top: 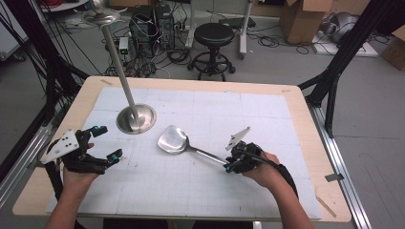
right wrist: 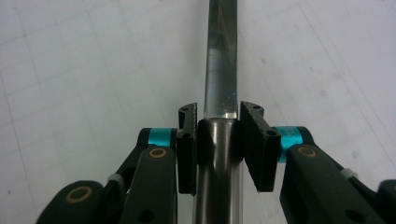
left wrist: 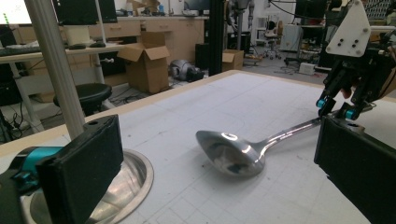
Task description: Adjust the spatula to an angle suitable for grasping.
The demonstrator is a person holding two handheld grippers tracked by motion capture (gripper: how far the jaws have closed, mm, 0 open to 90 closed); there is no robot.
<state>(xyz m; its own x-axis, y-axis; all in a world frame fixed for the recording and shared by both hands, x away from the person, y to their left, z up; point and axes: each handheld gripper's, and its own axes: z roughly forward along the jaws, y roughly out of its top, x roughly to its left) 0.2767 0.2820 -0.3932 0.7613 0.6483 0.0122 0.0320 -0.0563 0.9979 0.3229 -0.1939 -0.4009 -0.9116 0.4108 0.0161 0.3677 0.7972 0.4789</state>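
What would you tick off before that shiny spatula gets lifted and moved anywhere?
1. Right claw shut on the spatula handle: ok, pads press both sides.
2. Grip sits far back on the handle: ok, but the blade end may sag.
3. Left claw open and apart from the spatula: ok.
4. Stand base beside the blade, not touching: ok.
5. Upright pole near the lifting path: cannot tell whether there is room.

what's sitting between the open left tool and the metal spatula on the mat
Nothing visible. The open left tool and the shiny metal spatula have only bare white gridded mat between them. The round steel stand base lies farther back, off that line. The right tool is shut on the spatula's handle.
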